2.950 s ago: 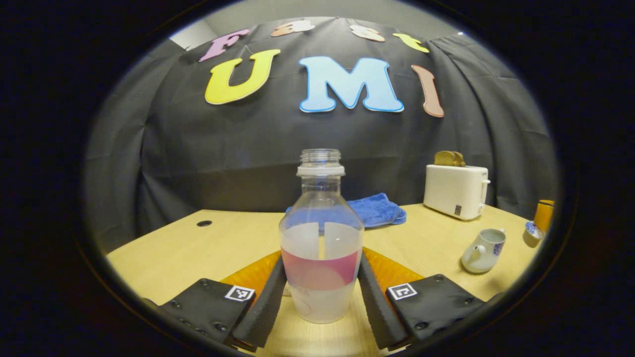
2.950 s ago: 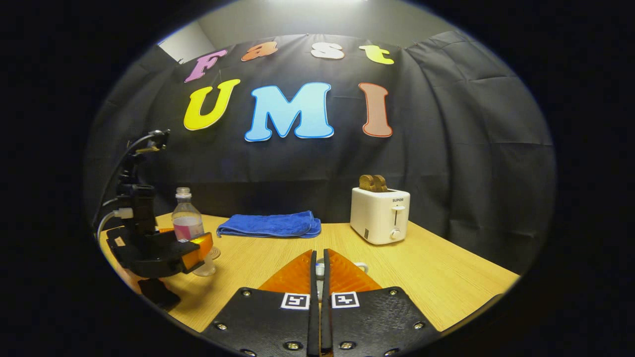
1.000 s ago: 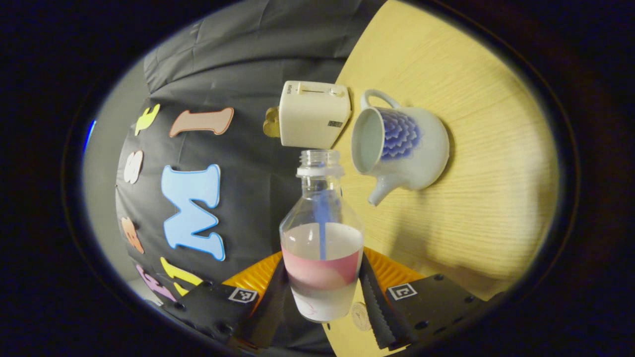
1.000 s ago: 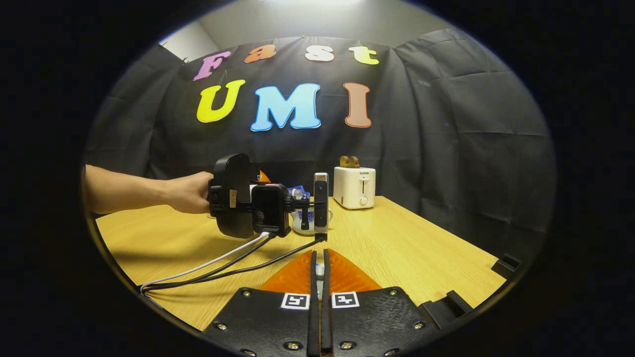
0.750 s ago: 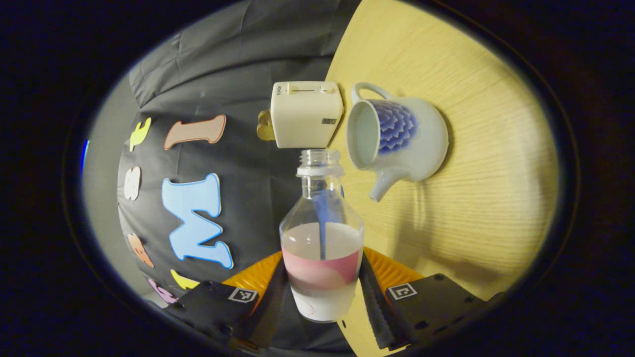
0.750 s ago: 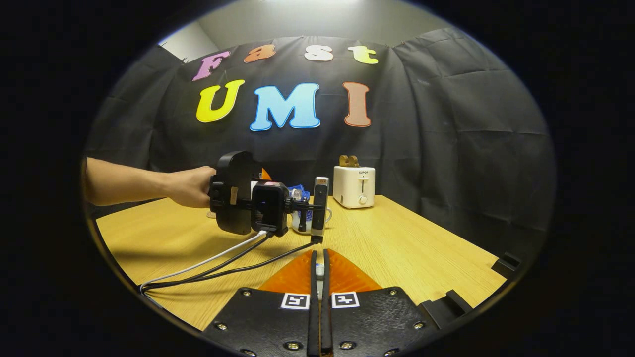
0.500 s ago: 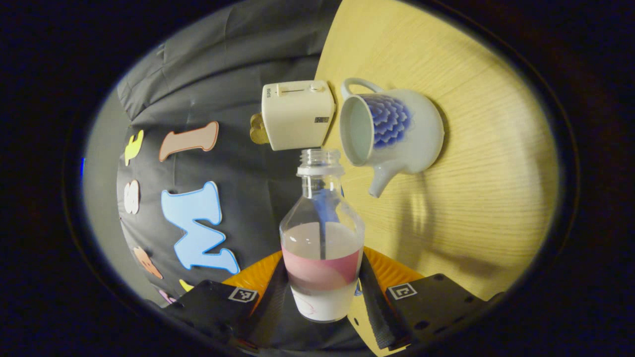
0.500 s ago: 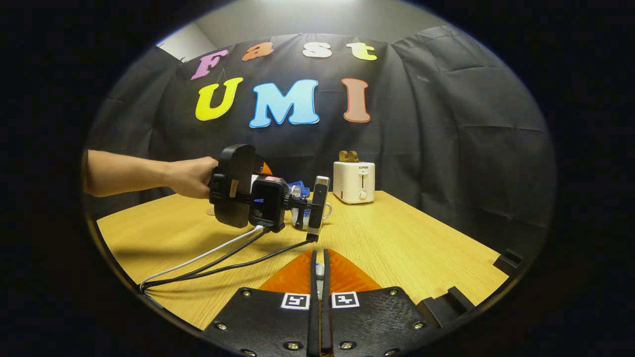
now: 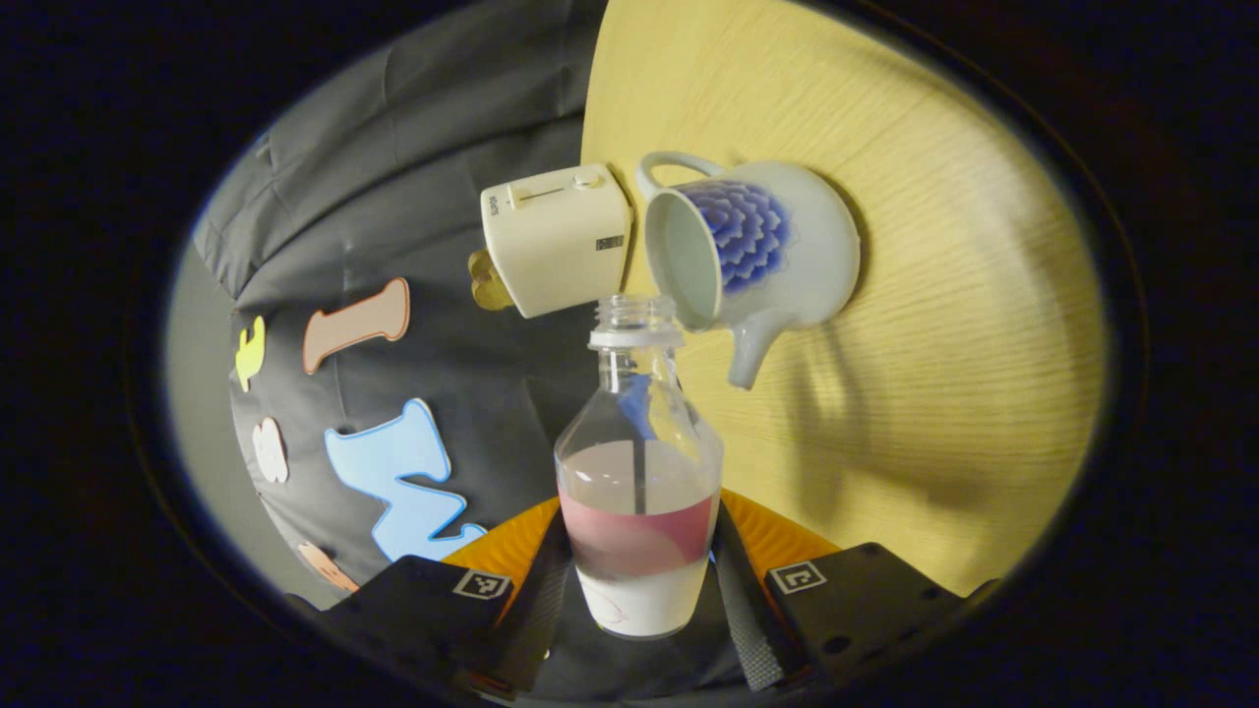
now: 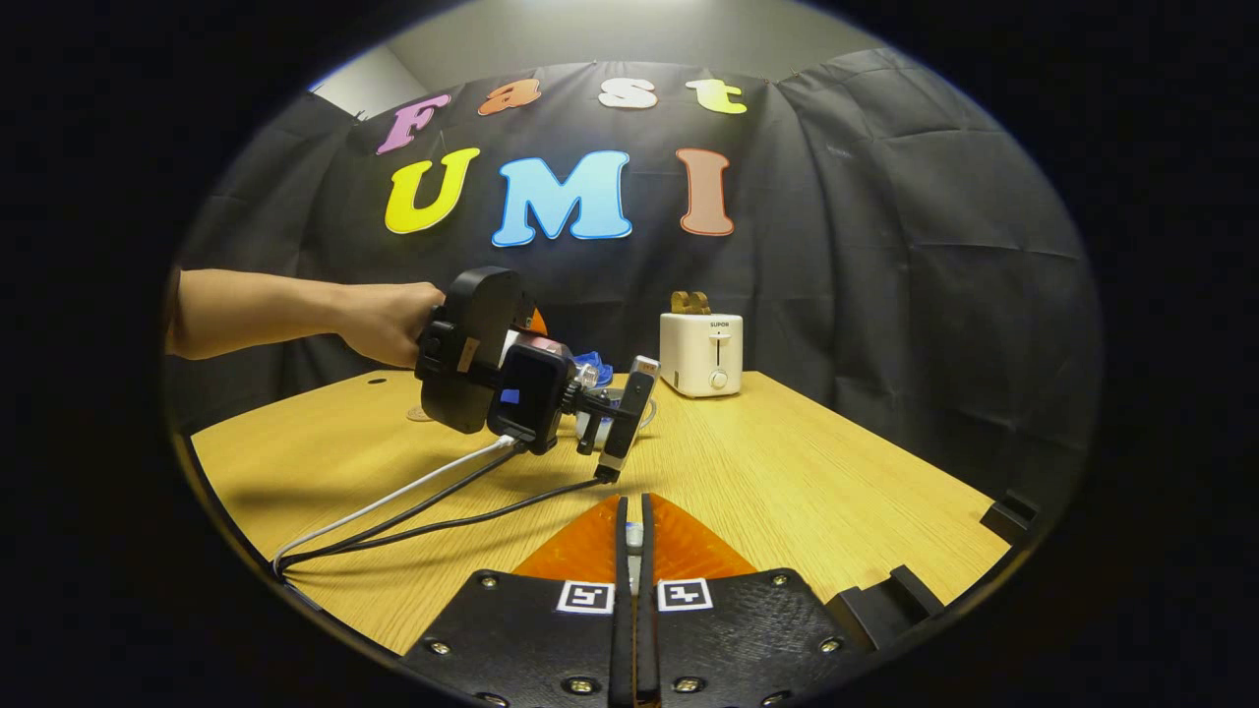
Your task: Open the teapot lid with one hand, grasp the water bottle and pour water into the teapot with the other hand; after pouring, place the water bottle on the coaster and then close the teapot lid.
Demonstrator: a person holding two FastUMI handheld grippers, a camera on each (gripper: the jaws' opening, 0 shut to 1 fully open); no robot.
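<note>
My left gripper point(image 9: 637, 536) is shut on the clear water bottle point(image 9: 637, 472) with a pink label, one finger pressing on each side. The bottle is uncapped and rolled far over on its side. Its mouth point(image 9: 634, 317) sits at the rim of the white and blue teapot point(image 9: 777, 246), which stands lidless on the table. I see no stream of water. My right gripper point(image 10: 634, 536) is shut low over the table, and a small pale piece, the teapot lid point(image 10: 634, 538), shows between its fingers. In the right gripper view a hand point(image 10: 384, 320) holds the left gripper's body point(image 10: 482, 354) over the teapot.
A white toaster point(image 10: 700, 354) with toast stands at the back of the wooden table point(image 10: 807, 482). A round coaster point(image 10: 421, 414) lies behind the left gripper. Cables point(image 10: 413, 501) trail from it across the table's left front. A blue cloth lies behind the teapot.
The bottle stood upright on the table three seconds ago. It is now lifted and tipped, and in the last second it rolled further, bringing its mouth to the teapot's rim. The right gripper stays shut.
</note>
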